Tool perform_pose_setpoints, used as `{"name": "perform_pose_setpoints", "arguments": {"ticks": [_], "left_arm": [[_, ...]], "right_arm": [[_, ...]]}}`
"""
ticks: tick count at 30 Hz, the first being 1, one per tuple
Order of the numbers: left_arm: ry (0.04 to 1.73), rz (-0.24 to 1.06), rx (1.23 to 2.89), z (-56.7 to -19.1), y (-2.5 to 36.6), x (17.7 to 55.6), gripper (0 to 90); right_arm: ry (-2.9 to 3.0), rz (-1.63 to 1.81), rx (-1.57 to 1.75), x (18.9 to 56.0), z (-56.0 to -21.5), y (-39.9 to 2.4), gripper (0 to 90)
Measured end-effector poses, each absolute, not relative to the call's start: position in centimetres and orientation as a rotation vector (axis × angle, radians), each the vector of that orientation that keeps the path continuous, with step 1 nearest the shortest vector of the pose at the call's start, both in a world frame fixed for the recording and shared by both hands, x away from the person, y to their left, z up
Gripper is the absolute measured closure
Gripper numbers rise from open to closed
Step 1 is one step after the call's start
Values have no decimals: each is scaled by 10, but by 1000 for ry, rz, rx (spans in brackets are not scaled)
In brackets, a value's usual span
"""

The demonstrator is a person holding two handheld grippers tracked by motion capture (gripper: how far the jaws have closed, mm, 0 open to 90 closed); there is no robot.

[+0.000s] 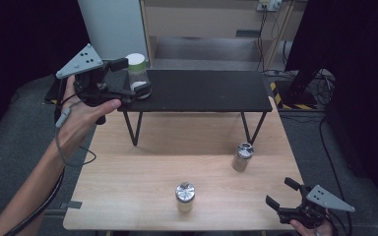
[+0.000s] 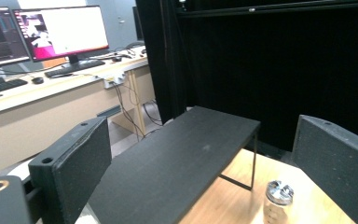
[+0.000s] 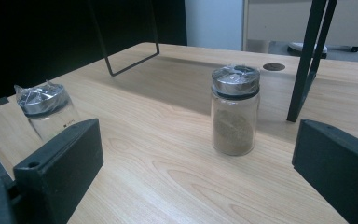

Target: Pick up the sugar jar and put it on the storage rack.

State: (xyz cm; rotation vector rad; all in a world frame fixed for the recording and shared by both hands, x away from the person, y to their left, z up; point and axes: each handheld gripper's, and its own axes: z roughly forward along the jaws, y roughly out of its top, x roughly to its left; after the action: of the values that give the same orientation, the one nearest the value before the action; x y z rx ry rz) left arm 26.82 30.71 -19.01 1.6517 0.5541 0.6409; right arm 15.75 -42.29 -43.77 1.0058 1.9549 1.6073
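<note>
Light wood worktop (image 1: 142,172): both jaws spread, right gripper (image 1: 281,195) faces the spice jar (image 3: 234,112) — we'd pinch its slick, breakable glass body mid-height.

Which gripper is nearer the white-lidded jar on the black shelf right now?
Left. The left gripper is right at the white-lidded jar on the black shelf; the right gripper hovers over the table's near right corner.

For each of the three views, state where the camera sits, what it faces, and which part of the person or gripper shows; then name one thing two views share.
High view: above the table, looking forward and down; forearms, left gripper, right gripper.
Left gripper view: on that gripper, along the black shelf; both jaws wide apart.
Right gripper view: low over the wooden table; jaws apart.
Shared: the spice jar.
</note>
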Motion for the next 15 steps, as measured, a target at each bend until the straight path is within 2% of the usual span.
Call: {"name": "perform_pose_setpoints", "arguments": {"ticks": [15], "left_arm": [[512,578,1651,-225,328,244,23]], "right_arm": [[1960,1596,997,158,-437,-422,25]]}}
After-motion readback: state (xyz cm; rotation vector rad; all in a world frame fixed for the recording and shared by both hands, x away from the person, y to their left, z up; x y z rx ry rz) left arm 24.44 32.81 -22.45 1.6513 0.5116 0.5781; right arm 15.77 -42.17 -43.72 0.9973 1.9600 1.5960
